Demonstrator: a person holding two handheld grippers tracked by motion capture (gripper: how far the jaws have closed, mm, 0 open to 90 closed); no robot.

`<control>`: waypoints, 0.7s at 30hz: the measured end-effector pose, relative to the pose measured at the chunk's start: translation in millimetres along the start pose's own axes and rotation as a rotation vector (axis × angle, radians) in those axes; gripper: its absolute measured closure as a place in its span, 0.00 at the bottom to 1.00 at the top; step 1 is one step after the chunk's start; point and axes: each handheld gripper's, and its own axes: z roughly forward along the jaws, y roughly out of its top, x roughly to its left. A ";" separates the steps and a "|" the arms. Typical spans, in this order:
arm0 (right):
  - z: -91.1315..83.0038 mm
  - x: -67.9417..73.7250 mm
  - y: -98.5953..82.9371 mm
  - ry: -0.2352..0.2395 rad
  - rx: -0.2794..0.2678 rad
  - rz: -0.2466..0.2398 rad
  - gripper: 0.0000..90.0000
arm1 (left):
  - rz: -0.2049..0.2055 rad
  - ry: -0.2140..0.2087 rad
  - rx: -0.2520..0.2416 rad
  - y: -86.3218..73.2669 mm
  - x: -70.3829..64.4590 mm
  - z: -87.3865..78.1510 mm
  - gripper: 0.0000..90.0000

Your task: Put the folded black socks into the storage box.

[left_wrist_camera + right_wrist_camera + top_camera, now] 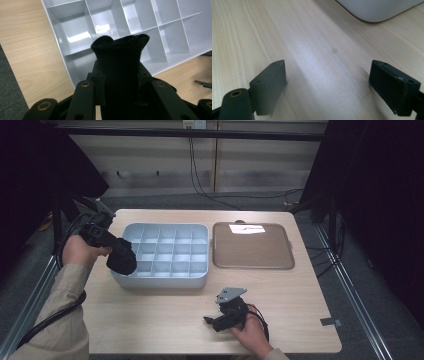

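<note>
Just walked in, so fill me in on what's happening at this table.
A person is working with a hand-held gripper in each hand. The left hand-held gripper is shut on a black cloth item, holding it above the near left corner of the grey compartment tray, whose cells look empty. The right hand-held gripper sits open and low over the bare wooden table, holding nothing. A brown flat tray lies to the right of the grey one.

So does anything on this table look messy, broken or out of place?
Nothing stands out. The grey divided box and brown tray sit square on the table. The left gripper holds a black cloth over the box's near-left corner; the right gripper is open.
</note>
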 end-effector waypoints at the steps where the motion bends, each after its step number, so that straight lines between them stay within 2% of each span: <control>1: 0.2 0.1 -0.1 0.000 -0.001 0.001 0.16 | -0.001 0.003 -0.004 0.1 1.0 2.7 0.76; 12: 0.0 0.1 -0.2 -0.002 -0.002 -0.001 0.16 | -0.013 0.019 0.016 0.0 11.7 20.4 0.76; 21: -0.4 0.3 -0.4 -0.005 0.000 0.000 0.16 | -0.025 0.037 0.030 -0.5 17.7 27.4 0.76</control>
